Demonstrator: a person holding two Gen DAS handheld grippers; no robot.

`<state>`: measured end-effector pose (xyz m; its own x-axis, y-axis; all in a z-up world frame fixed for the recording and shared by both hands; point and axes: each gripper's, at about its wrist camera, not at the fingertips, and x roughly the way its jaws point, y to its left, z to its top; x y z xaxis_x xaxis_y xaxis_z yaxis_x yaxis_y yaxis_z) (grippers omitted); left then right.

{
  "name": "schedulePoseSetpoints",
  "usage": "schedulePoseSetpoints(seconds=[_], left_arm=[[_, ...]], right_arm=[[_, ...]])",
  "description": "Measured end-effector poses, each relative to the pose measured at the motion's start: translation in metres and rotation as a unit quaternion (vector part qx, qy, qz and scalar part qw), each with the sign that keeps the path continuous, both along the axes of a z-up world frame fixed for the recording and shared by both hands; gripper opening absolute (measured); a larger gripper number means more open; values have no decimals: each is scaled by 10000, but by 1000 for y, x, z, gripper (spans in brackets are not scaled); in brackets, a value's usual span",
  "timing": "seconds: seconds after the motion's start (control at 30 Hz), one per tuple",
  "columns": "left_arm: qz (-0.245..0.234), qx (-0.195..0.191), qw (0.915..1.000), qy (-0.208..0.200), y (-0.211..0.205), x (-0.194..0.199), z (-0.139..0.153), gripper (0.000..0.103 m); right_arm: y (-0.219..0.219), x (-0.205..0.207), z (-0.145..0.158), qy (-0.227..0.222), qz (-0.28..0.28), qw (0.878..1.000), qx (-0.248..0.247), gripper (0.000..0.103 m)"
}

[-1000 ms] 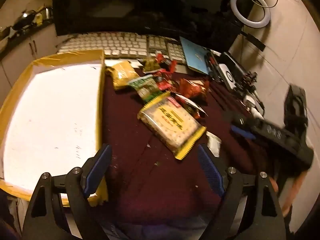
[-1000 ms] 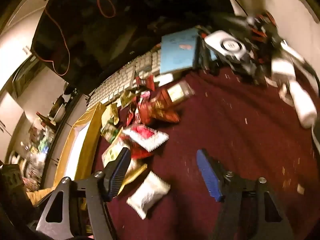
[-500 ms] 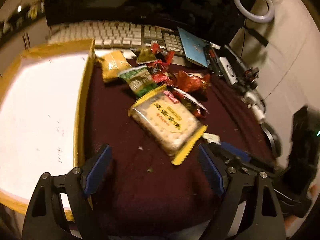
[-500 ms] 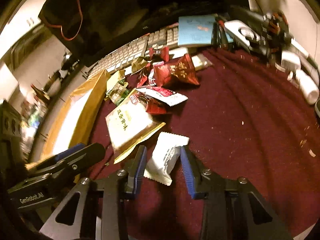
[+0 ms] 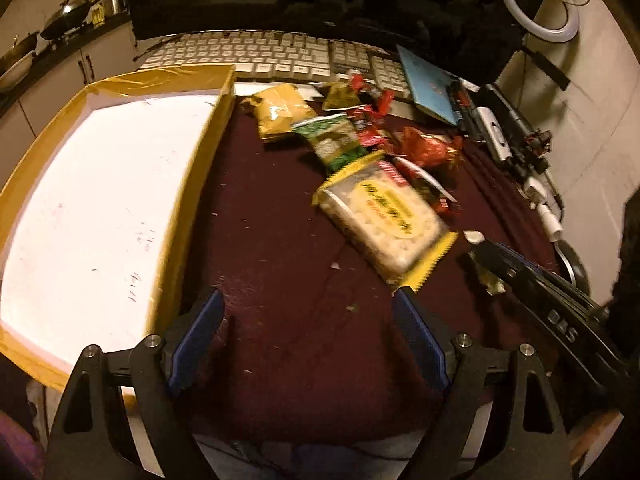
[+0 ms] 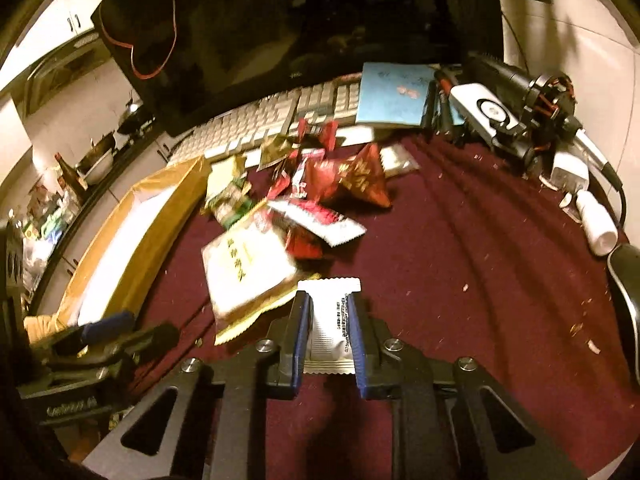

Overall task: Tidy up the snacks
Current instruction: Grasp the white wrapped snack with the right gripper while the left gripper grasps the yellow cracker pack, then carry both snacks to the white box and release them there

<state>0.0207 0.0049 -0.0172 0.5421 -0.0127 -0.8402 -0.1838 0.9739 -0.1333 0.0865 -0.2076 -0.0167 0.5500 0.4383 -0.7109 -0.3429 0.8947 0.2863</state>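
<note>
My right gripper (image 6: 329, 307) has its jaws closing, and both blue pads press on a small white snack packet (image 6: 330, 334) that lies on the dark red cloth. Just left of the packet lies a large yellow-edged cracker pack (image 6: 244, 268) (image 5: 384, 216). Beyond it is a heap of red, green and yellow snack bags (image 6: 332, 176) (image 5: 352, 132). A shallow yellow-rimmed box (image 5: 208, 152) with a bare white floor stands on the left. My left gripper (image 5: 308, 300) is open over bare cloth beside the box, with nothing between its fingers.
A white keyboard (image 5: 260, 56) and a dark monitor (image 6: 304, 20) run along the back. A blue notebook (image 5: 428, 88), small gadgets and cables (image 6: 500, 116), a white bottle (image 6: 596, 220) and a mouse (image 6: 624, 280) crowd the right side. A ring light (image 5: 540, 0) stands at the far right.
The right gripper's jaws came in from wide open onto the white packet, which now stands straight between them. The left gripper's view barely shifted.
</note>
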Motion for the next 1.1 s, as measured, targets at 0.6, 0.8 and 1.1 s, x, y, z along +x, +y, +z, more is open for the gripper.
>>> schedulePoseSetpoints(seconds=[0.6, 0.8, 1.1], left_arm=[[-242, -220, 9994, 105, -38, 78, -2, 87], [101, 308, 9993, 203, -47, 103, -15, 87], [-267, 688, 9969, 275, -59, 63, -28, 88]], right_arm=[[-39, 63, 0, 74, -634, 9949, 782, 19], [-42, 61, -2, -96, -582, 9935, 971, 19], [-26, 59, -1, -178, -360, 9969, 680, 20]])
